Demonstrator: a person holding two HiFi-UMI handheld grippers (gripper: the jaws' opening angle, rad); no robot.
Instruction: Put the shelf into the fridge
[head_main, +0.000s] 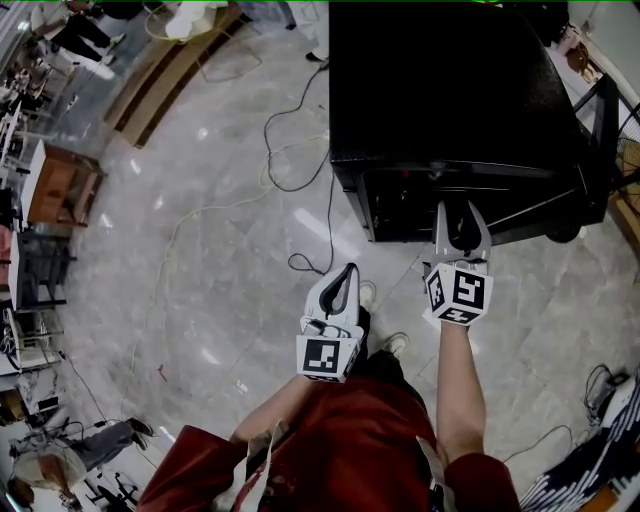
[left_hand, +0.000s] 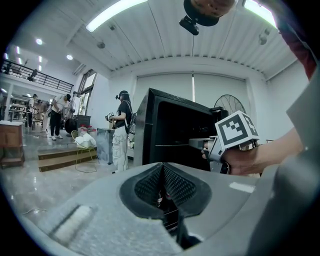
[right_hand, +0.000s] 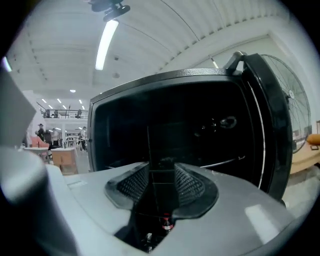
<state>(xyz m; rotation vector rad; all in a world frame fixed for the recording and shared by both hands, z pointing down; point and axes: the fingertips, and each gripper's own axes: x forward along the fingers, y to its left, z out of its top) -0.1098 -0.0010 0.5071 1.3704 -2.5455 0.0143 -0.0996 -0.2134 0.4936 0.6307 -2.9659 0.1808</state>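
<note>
Left tongs (left_hand: 163, 172) were closed, the ribbed pads meeting along their length with nothing between them. They were held short of the black fridge (head_main: 440, 80) and pointed towards its open front.

The right tongs (right_hand: 161, 170) were further forward, with their tips at the mouth of the fridge cavity. The jaws stood apart, one beside the other. Only the dark inside of the fridge showed in the gap between the pads, and nothing could be seen gripped there. In the left gripper view the right tongs came in from the right, held by a hand (left_hand: 252, 159) just behind the marker cube (left_hand: 236, 129).

The fridge stood on a pale, glossy stone floor (head_main: 200, 250) with its door (right_hand: 262, 125) swung open on the right. Its cavity was too dark to pick out the shelf with any certainty. From the left gripper view a thin pale line (left_hand: 172, 145) ran level across the cavity as far as the tip of the right tongs. Whether that line was the edge of the shelf could not be told.

A round fan (right_hand: 295, 100) stood behind the open door. A thin cable (head_main: 300, 150) trailed over the floor to the left of the fridge.
</note>
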